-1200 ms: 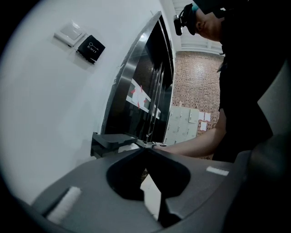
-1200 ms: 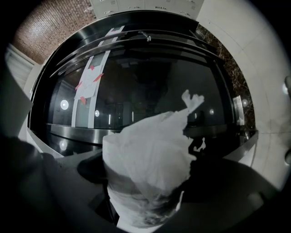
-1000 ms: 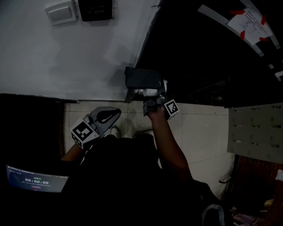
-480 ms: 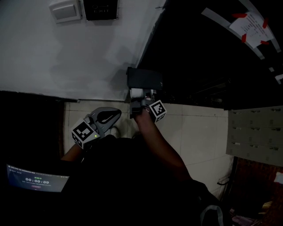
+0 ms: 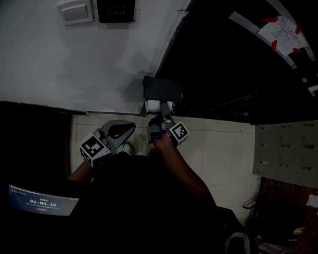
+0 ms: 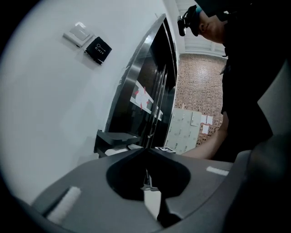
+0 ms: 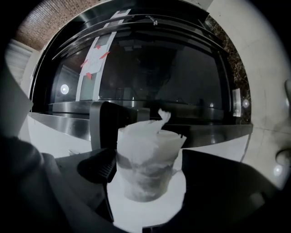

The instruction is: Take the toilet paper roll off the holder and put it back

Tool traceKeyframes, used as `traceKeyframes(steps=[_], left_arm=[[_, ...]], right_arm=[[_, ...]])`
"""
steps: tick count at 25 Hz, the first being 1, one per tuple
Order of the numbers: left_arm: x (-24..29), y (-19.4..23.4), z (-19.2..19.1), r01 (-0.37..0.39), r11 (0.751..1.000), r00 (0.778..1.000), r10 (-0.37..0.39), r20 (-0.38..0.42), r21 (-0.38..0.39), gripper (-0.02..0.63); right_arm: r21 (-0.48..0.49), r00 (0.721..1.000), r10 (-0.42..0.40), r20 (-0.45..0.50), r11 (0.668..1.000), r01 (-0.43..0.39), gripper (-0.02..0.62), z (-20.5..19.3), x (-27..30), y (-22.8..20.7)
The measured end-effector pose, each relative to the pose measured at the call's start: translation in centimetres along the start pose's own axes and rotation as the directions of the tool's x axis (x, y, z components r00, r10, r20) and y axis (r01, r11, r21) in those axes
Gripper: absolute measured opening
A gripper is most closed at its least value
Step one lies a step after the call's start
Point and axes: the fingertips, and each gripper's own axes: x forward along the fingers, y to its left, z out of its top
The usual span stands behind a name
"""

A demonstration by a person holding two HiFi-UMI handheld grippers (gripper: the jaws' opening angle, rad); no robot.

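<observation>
A white toilet paper roll (image 7: 148,161) stands on end between the jaws of my right gripper (image 7: 145,170), which is shut on it. In the head view the right gripper (image 5: 160,119) holds the toilet paper roll (image 5: 158,106) just under the dark holder (image 5: 163,90) on the white wall. The dark holder (image 7: 105,125) stands close behind the roll in the right gripper view. My left gripper (image 5: 115,132) hangs lower left, away from the holder, jaws together with nothing between them (image 6: 146,152). The holder (image 6: 113,139) shows far off beyond its jaws.
A switch plate (image 5: 75,12) and a black exit plate (image 5: 116,10) are high on the white wall. A dark glossy door panel (image 5: 233,64) with a taped paper notice (image 5: 284,30) fills the right. Tiled floor (image 5: 218,144) lies below; a small screen (image 5: 42,202) glows lower left.
My right gripper has moved left with the roll, from the holder's right end to under its middle. The left gripper has stayed in place.
</observation>
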Motion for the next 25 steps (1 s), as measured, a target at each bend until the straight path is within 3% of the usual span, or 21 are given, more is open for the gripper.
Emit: traceKeyframes(steps=[6, 9, 11, 16, 18, 19, 21, 23, 25], left_arm=[[0.3, -0.1, 0.2, 0.009, 1.000, 1.000, -0.009, -0.007, -0.004, 0.000], [0.4, 0.2, 0.1, 0.010, 1.000, 1.000, -0.010, -0.006, 0.005, 0.000], [0.5, 0.2, 0.1, 0.012, 1.000, 1.000, -0.012, -0.009, 0.002, 0.000], [0.8, 0.1, 0.1, 0.017, 1.000, 1.000, -0.017, -0.018, -0.005, 0.000], [1.0, 0.0, 0.1, 0.019, 1.000, 1.000, -0.019, -0.018, -0.002, 0.000], [1.0, 0.0, 0.2, 0.020, 1.000, 1.000, -0.020, -0.019, -0.004, 0.000], [1.1, 0.0, 0.2, 0.022, 1.000, 1.000, -0.022, -0.017, -0.001, 0.000], [1.1, 0.0, 0.2, 0.025, 1.000, 1.000, -0.025, -0.018, -0.006, 0.000], [1.0, 0.1, 0.0, 0.028, 1.000, 0.999, -0.028, -0.017, -0.002, 0.000]], right_arm=[[-0.031, 0.996, -0.015, -0.092, 0.999, 0.012, 0.469, -1.6, -3.4, 0.1], [-0.117, 0.986, -0.011, -0.165, 0.993, -0.009, 0.469, -2.2, -5.1, 0.5], [-0.232, 0.978, -0.001, -0.211, 0.972, -0.049, 0.469, -2.1, -5.6, 1.1], [-0.448, 0.959, 0.041, -0.279, 0.878, -0.168, 0.469, -2.1, -5.6, 4.5], [-0.585, 0.955, -0.009, -0.296, 0.792, -0.174, 0.469, -1.9, -5.9, 5.0], [-0.666, 0.951, -0.031, -0.308, 0.721, -0.192, 0.469, -2.0, -5.9, 5.5], [-0.798, 0.938, -0.051, -0.344, 0.541, -0.264, 0.469, -2.8, -6.2, 6.9], [-0.865, 0.916, -0.047, -0.398, 0.353, -0.358, 0.469, -4.2, -6.6, 8.5], [-0.878, 0.892, -0.052, -0.450, 0.212, -0.430, 0.469, -5.8, -7.0, 10.2]])
